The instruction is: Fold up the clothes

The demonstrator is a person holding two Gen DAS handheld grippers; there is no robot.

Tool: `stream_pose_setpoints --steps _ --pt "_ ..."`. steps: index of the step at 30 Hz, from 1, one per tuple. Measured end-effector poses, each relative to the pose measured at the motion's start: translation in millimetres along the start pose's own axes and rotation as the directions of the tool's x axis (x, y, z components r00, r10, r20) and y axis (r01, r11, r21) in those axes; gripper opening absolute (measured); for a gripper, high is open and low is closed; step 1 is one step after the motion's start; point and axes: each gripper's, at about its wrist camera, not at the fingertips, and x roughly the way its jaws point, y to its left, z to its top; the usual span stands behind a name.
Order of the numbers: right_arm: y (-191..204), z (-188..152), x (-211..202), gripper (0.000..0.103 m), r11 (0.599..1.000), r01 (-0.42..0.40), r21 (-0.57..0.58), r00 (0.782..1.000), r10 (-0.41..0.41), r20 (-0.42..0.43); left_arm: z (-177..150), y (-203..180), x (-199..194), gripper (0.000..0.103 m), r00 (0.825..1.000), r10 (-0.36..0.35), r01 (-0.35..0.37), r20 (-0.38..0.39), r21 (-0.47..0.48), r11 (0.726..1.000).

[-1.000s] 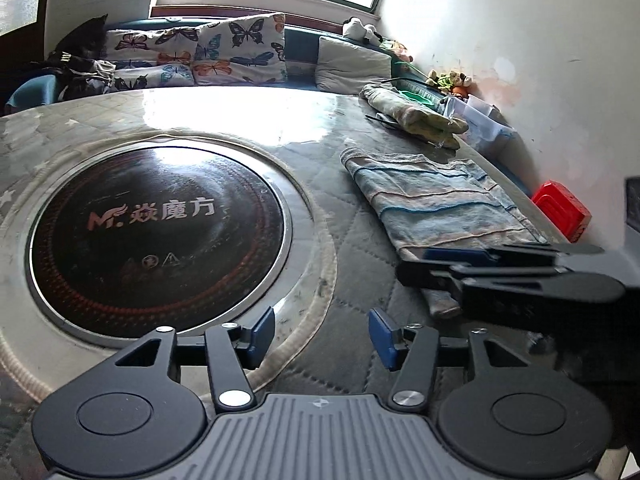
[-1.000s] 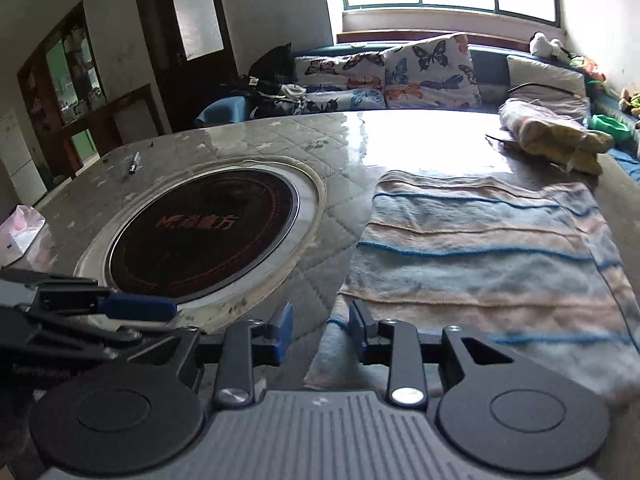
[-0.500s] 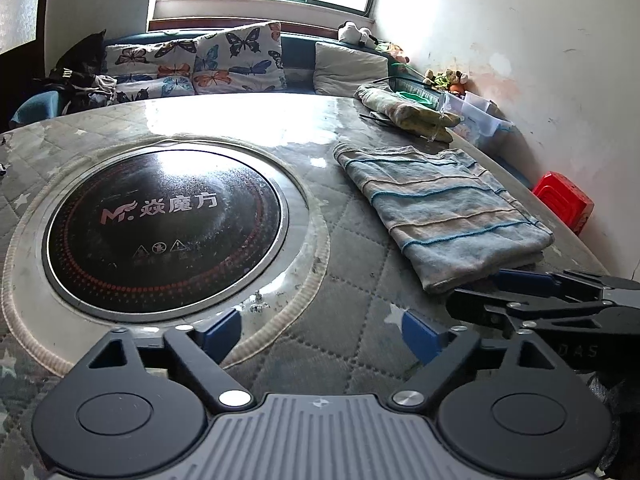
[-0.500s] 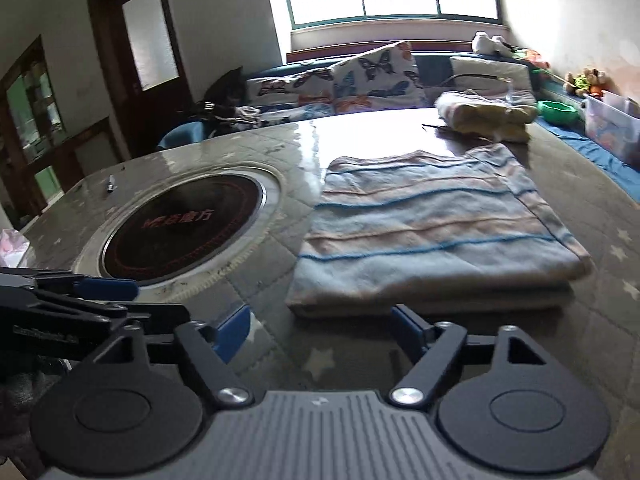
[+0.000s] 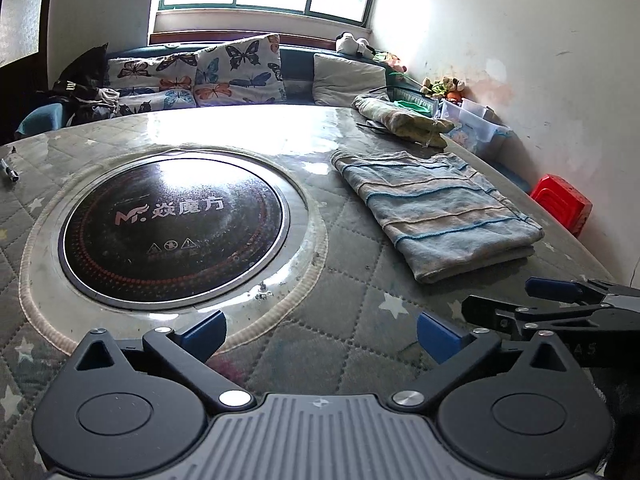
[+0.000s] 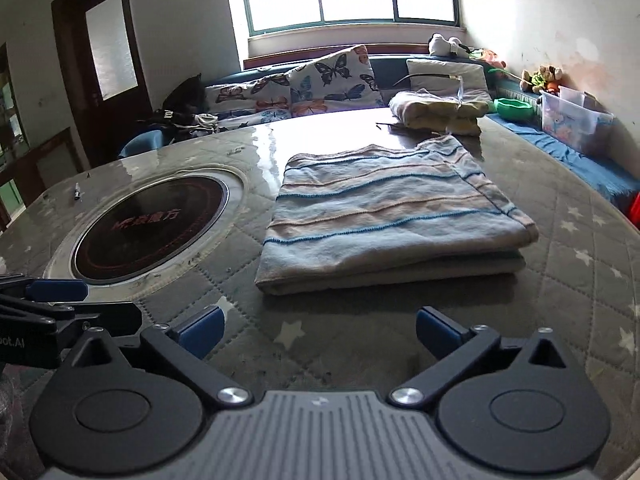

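The striped garment point(image 6: 384, 216) lies on the quilted table point(image 6: 580, 264), to the right of the round black cooktop point(image 5: 176, 228) and well short of a second bundle of cloth point(image 6: 436, 114) near the far edge. It already sits as a neat rectangle in several layers, edges roughly squared, so it lies folded. Both tools are clear of it: the left gripper point(image 5: 320, 332) hovers over the table beside the cooktop rim with its jaws spread wide and nothing between them, and the right gripper point(image 6: 320, 330) hangs just in front of the garment's near edge, likewise released and empty.

The cloth looks soft, light and limp, probably a thin knit; it will sag and slide apart if lifted by one layer. My judgement is that a hold should pinch through the whole stack at the near corners, one gripper to each.

The cooktop bears a stylised "M" logo followed by Chinese characters, with small warning symbols beneath. Part of a word ending "oot.AI" shows on the left gripper's side in the right wrist view, though it is cut off.
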Motion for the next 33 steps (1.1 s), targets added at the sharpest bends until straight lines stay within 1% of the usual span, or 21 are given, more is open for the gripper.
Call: stream_pose_setpoints --steps 16,33 --pt "-5 -19 -13 0.103 0.997 0.048 0.059 0.999 -0.049 0.013 -16 -13 -13 0.103 1.0 0.012 -0.012 -0.008 0.013 1.0" --pt "-3 -31 -19 0.103 0.996 0.053 0.077 0.998 -0.054 0.013 -27 -21 -18 0.103 0.999 0.032 -0.032 -0.011 0.029 0.999"
